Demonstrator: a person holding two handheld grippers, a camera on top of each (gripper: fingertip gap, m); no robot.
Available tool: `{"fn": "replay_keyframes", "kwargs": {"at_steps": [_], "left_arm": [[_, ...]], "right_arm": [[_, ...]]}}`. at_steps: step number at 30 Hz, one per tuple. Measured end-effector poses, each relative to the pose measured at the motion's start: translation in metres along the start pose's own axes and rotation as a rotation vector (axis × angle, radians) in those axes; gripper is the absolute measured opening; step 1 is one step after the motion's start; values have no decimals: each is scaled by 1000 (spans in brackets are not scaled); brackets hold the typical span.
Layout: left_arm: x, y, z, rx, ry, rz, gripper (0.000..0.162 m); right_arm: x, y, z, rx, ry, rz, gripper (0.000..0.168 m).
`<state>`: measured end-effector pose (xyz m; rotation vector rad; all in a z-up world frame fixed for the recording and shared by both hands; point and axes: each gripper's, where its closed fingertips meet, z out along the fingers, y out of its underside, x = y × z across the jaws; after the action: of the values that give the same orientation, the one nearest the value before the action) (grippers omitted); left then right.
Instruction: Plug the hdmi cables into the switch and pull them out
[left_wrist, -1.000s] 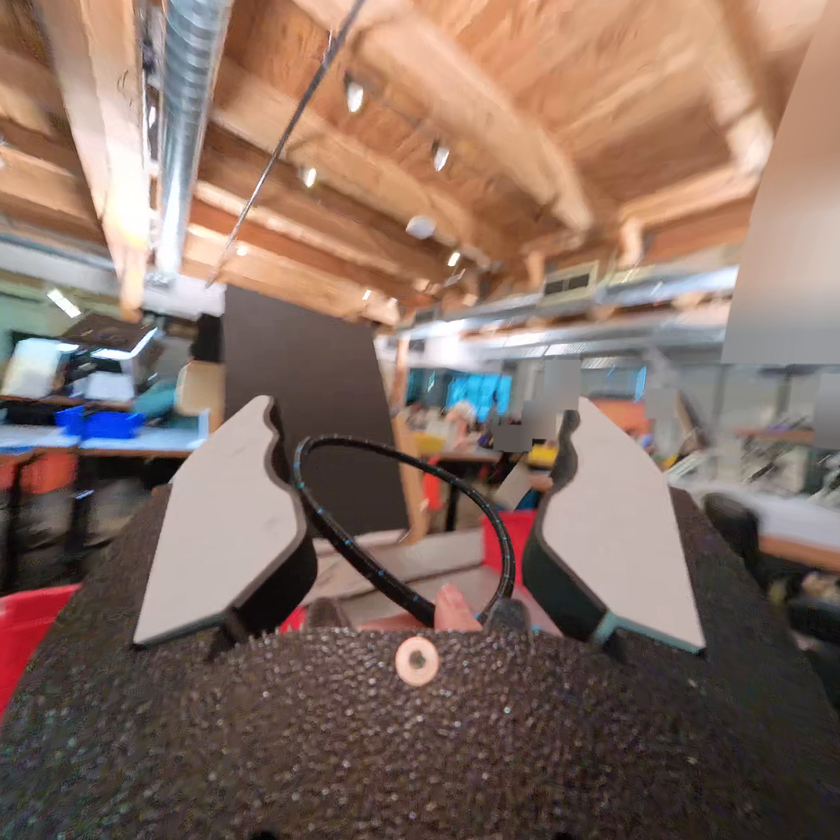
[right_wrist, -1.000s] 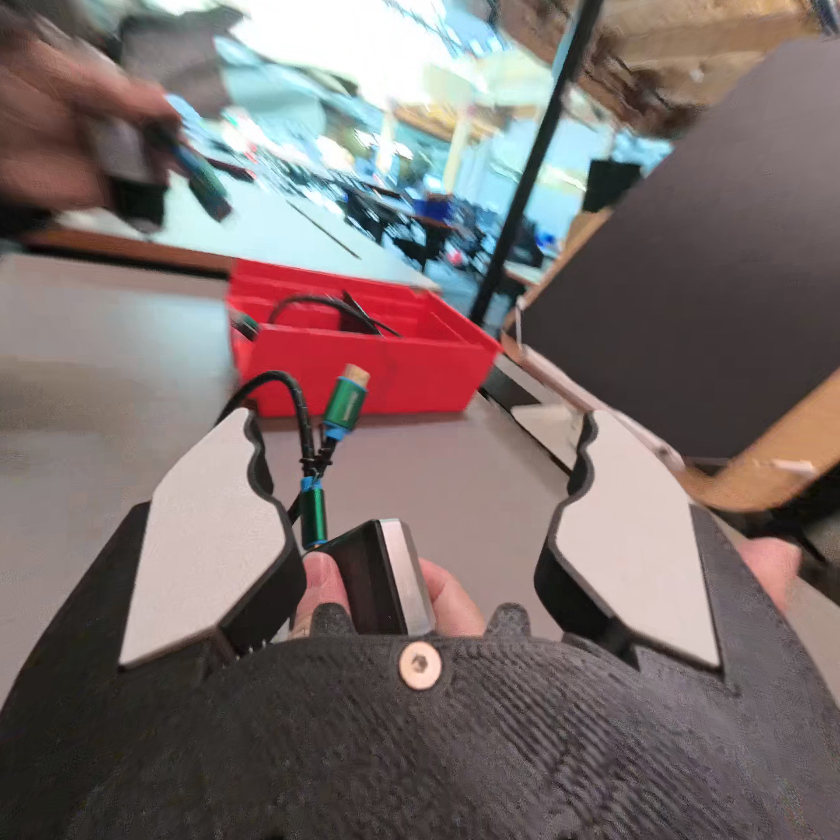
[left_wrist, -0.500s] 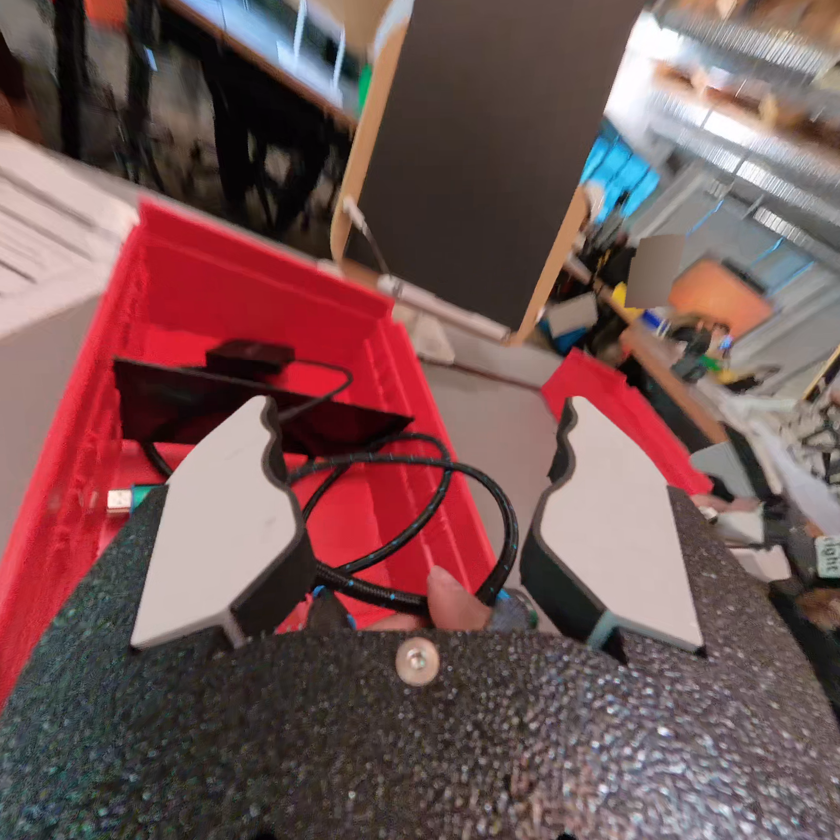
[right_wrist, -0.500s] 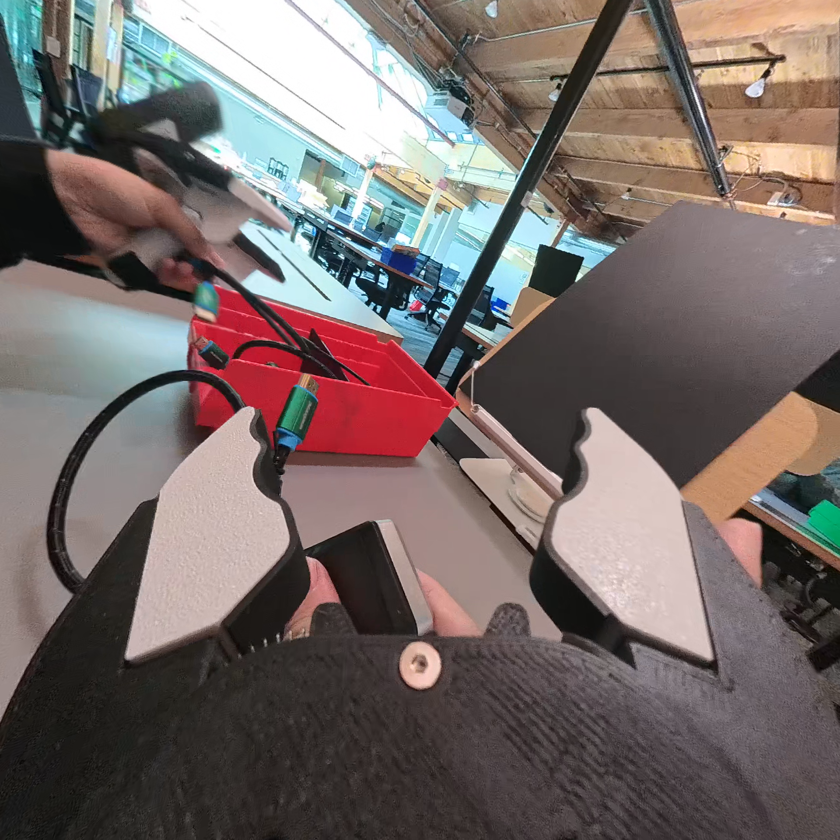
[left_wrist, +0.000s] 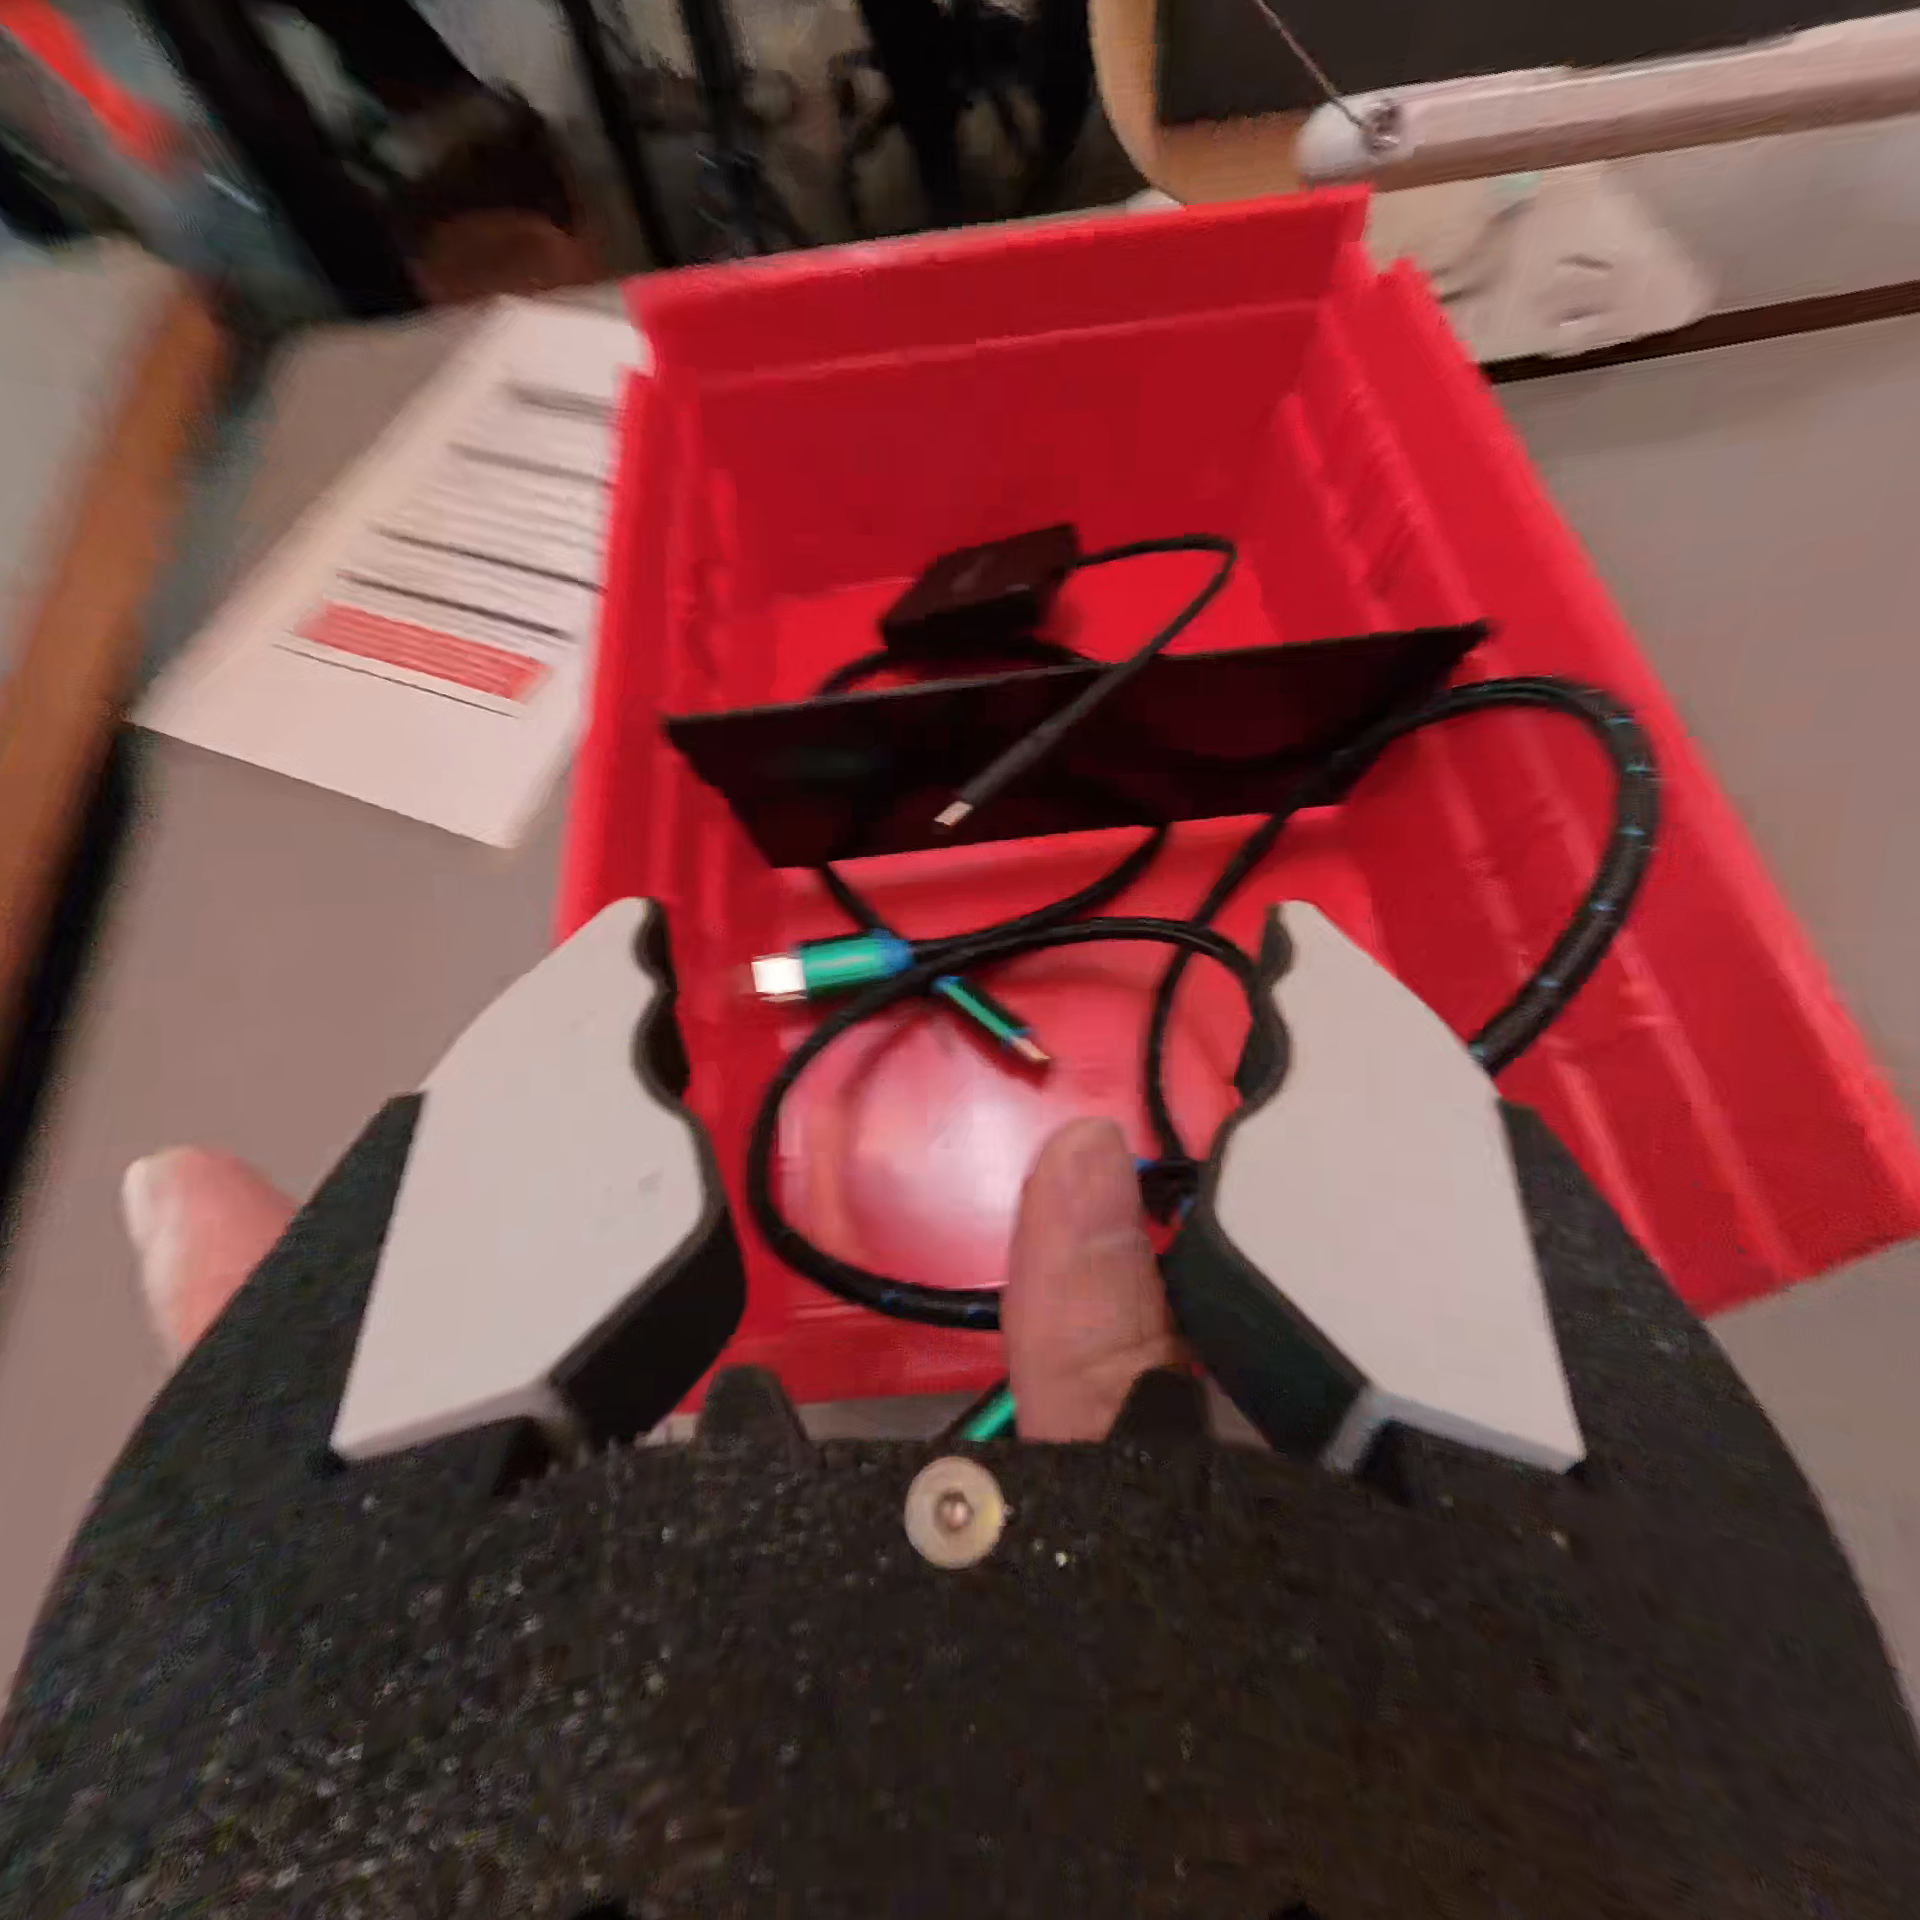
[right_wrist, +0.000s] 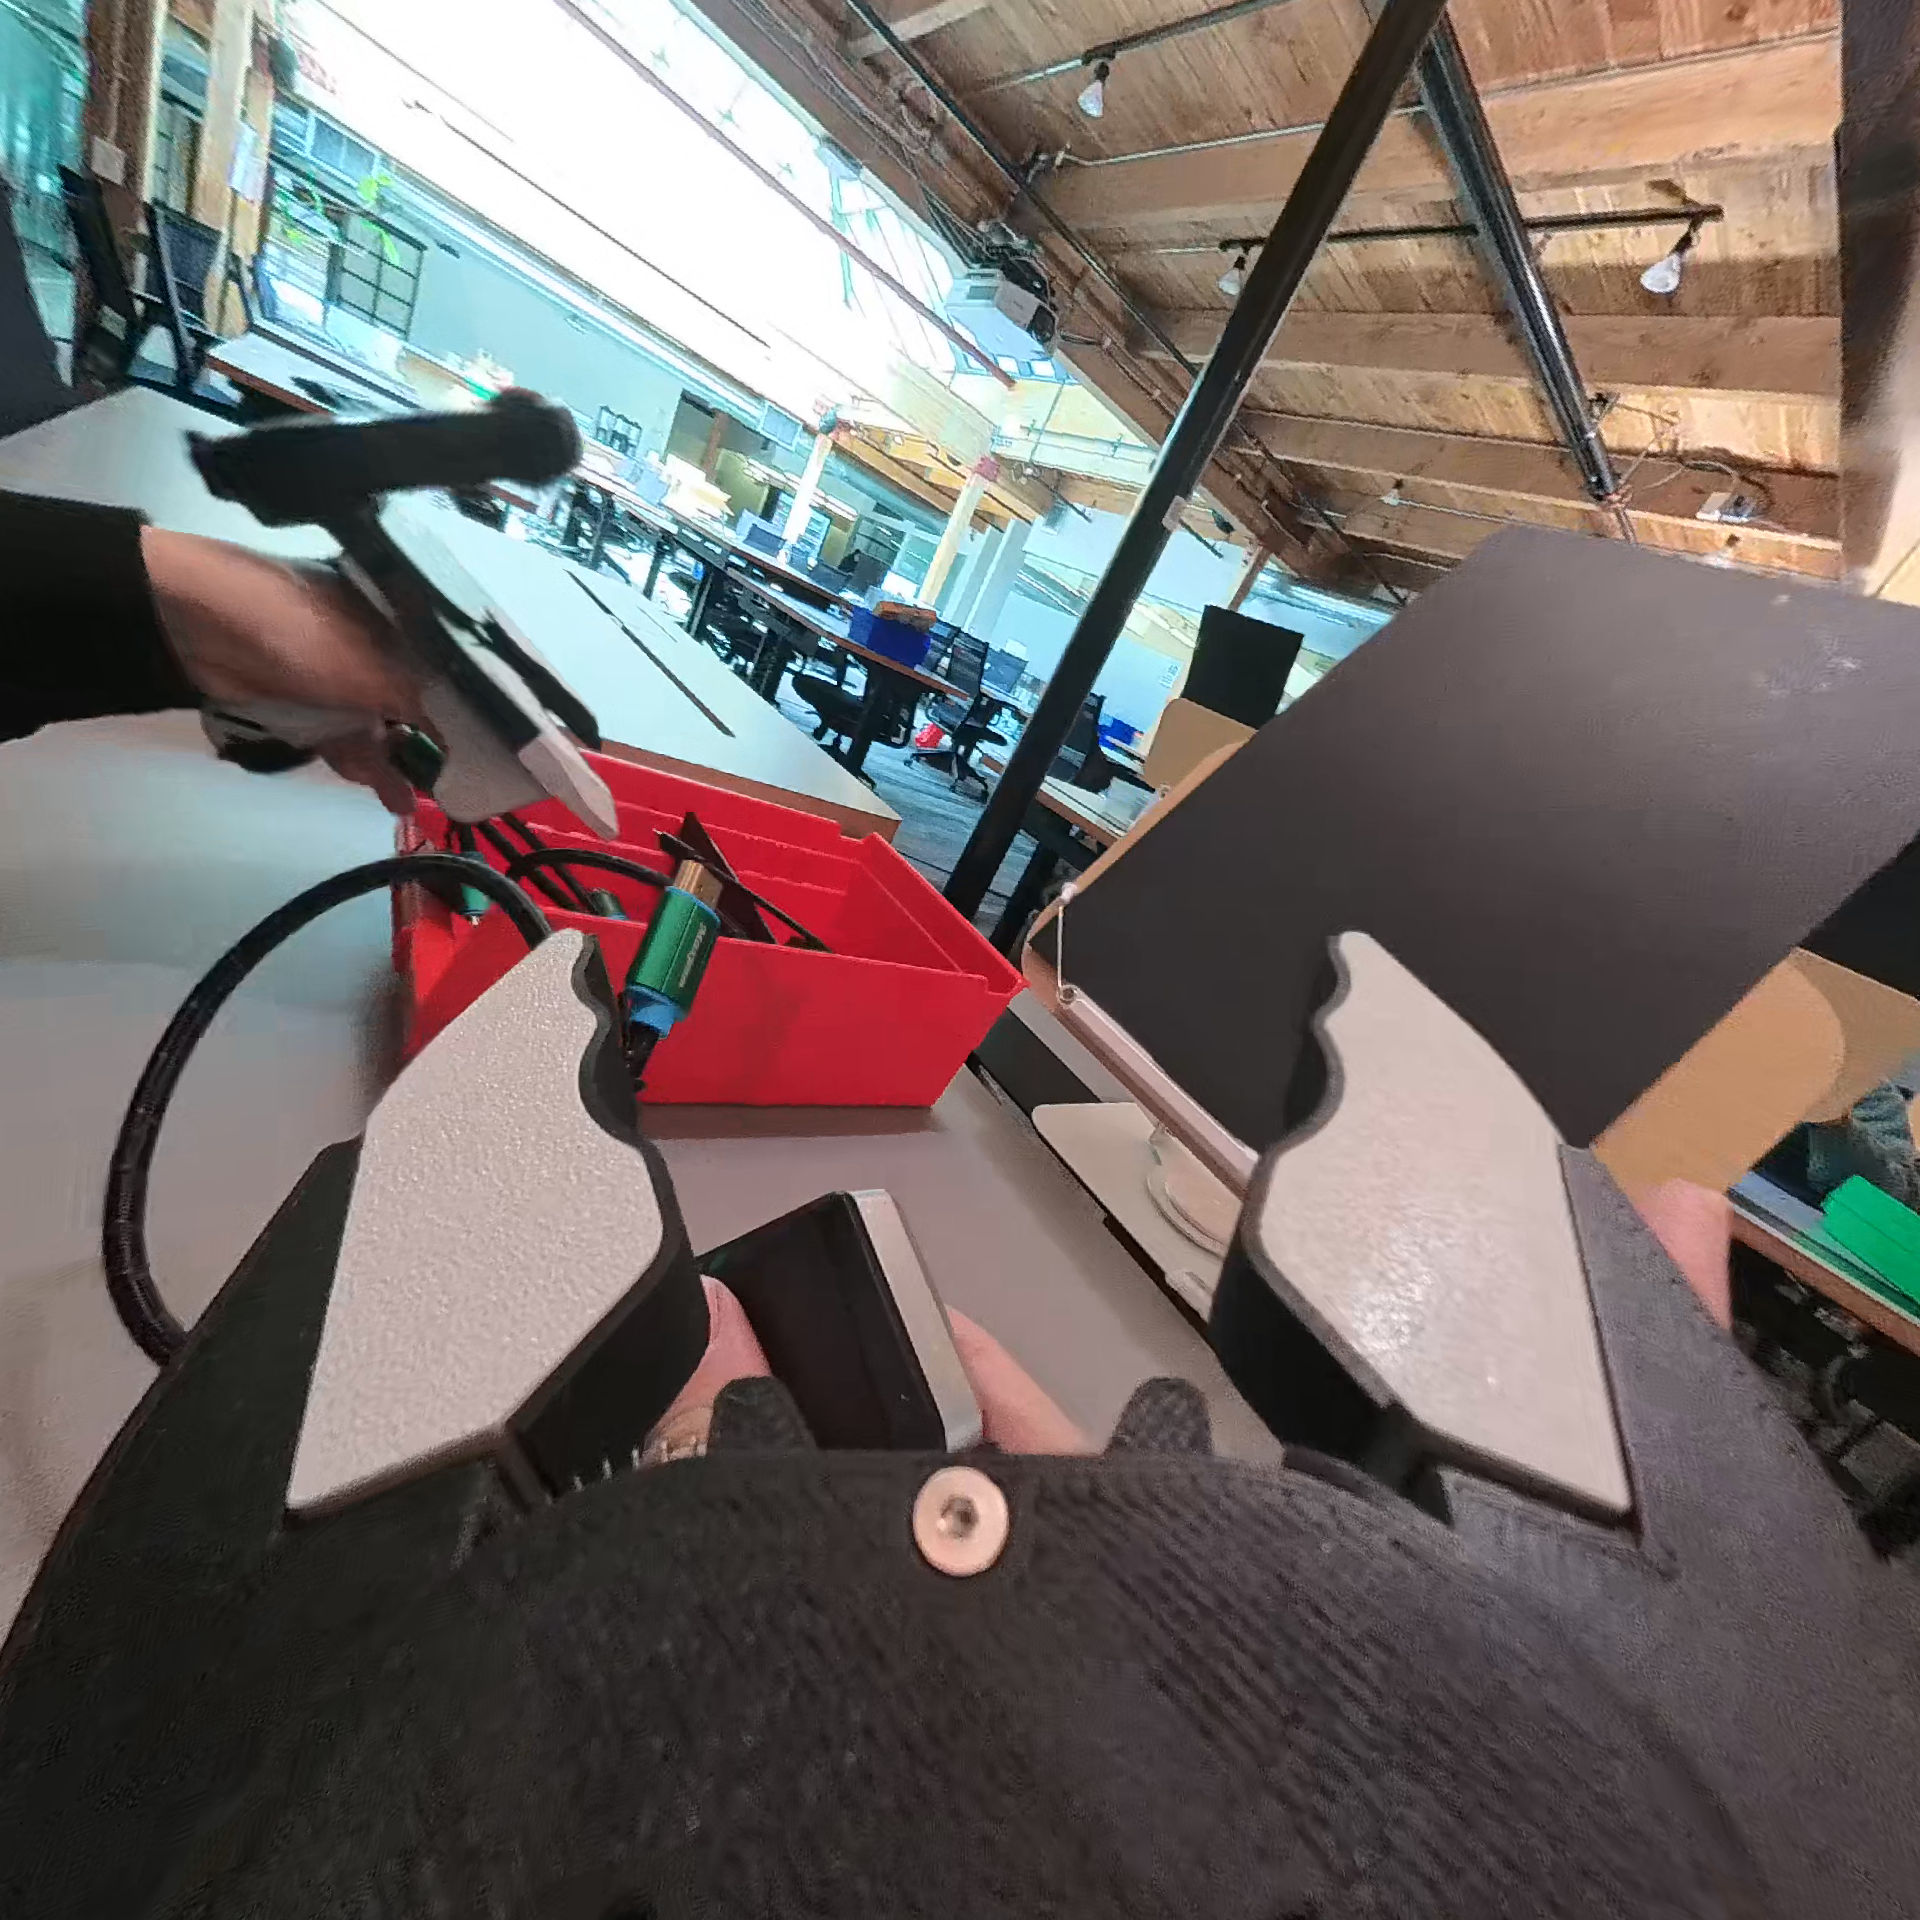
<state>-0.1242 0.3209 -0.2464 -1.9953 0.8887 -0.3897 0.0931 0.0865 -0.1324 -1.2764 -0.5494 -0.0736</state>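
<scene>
Down swings my left claw (left_wrist: 961, 1039), off the rafters it faced a second ago and now right over the red bin (left_wrist: 1507, 935). Its jaws stand wide apart with nothing between the pads; instead my bare thumb (left_wrist: 1081, 1257) pins a braided black cable (left_wrist: 1600, 831) against the right finger's base, and the loop spills into the bin, so I judge I'm dropping it back there. A green-shelled plug (left_wrist: 831, 971) already lies on the bin floor, in front of a black divider (left_wrist: 1081, 727), with a small black box (left_wrist: 987, 592) behind it. A printed sheet (left_wrist: 416, 582) sits just beside the bin on the grey table (left_wrist: 260, 987).

Over on the right, that claw (right_wrist: 956, 1101) gapes open too, gripping nothing. The switch (right_wrist: 842, 1320) sits under it in my fingers, held low above the table, and a second green plug (right_wrist: 675, 945) sticks up nearby, unplugged. Looks like pack-away time.
</scene>
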Motion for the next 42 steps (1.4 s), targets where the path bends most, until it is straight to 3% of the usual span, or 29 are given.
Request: {"fn": "replay_keyframes", "kwargs": {"at_steps": [1, 2, 5, 9, 11, 13, 15, 17, 19, 24, 27, 33, 38, 42], "left_arm": [[-9, -8, -8, 36, -86, 45, 90], [-14, -17, -19, 84, -147, 61, 80], [16, -56, -59, 294, -46, 62, 90], [122, -101, -133, 650, 353, 124, 109], [177, -102, -155, 774, 586, 189, 110], [217, -96, -165, 846, 767, 270, 122], [244, -80, -161, 782, 880, 358, 115], [256, -73, -149, 655, 890, 341, 114], [261, -74, -151, 659, 896, 310, 102], [269, -78, -164, 709, 954, 229, 112], [272, -79, -173, 725, 993, 208, 116], [273, -78, -184, 656, 1068, 164, 120], [262, -86, -184, 719, 1077, 68, 121], [265, -75, -181, 651, 1196, 28, 123]], "right_arm": [[2, -1, 0, -10, 11, 2, 124], [4, -1, 0, -16, 21, 3, 124], [8, -8, 0, 1, 42, 9, 124], [8, -16, 9, 31, 39, 69, 125], [-2, -24, 18, 64, -19, 82, 128], [-17, -33, 27, 94, -92, 93, 129], [-31, -42, 32, 120, -151, 91, 130], [-43, -51, 31, 156, -203, 84, 128], [-47, -47, 31, 123, -210, 43, 127], [-66, -57, 17, 190, -301, -60, 127], [-81, -40, 21, 66, -310, -265, 127], [-101, -36, 20, 1, -353, -394, 122], [-95, -46, 23, 41, -297, -394, 111], [-102, -51, 18, 89, -358, -313, 118]]}}
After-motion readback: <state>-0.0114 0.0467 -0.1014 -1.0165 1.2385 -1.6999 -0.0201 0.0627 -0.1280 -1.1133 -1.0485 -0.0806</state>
